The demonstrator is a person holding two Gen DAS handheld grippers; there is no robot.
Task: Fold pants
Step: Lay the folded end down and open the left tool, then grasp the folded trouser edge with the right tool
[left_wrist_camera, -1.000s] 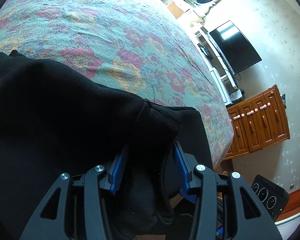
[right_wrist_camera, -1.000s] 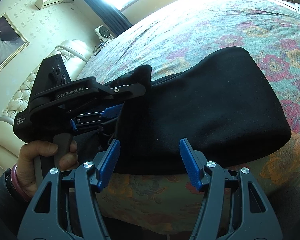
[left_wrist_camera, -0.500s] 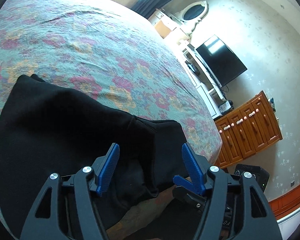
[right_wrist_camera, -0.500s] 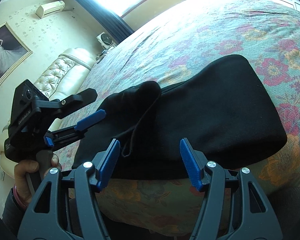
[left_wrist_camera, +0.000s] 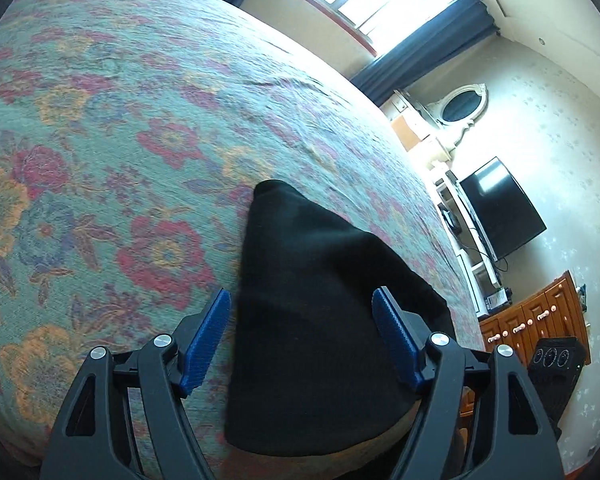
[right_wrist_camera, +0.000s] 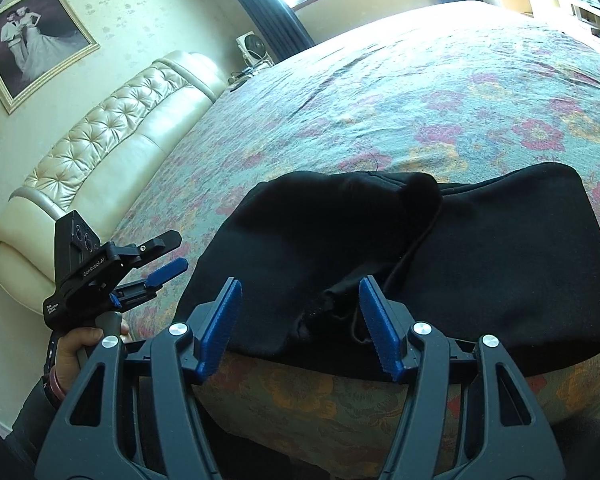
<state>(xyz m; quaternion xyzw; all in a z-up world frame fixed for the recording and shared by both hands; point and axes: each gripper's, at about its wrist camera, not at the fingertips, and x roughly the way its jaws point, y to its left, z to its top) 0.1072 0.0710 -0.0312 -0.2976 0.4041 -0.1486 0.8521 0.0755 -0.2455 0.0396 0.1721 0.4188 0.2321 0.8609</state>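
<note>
Left tongs (right_wrist_camera: 156, 264) have released the pants (right_wrist_camera: 440, 264) and drawn aside, jaws opening, empty. Right tongs (right_wrist_camera: 300, 324) gape, empty. Black pants lie folded at the bed (left_wrist_camera: 120, 128) edge; bedspread beyond is bare.

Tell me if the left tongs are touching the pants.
Apart. The right wrist view shows the left tongs off to the side of the pants, bedspread visible between them, jaws opening and empty.
</note>
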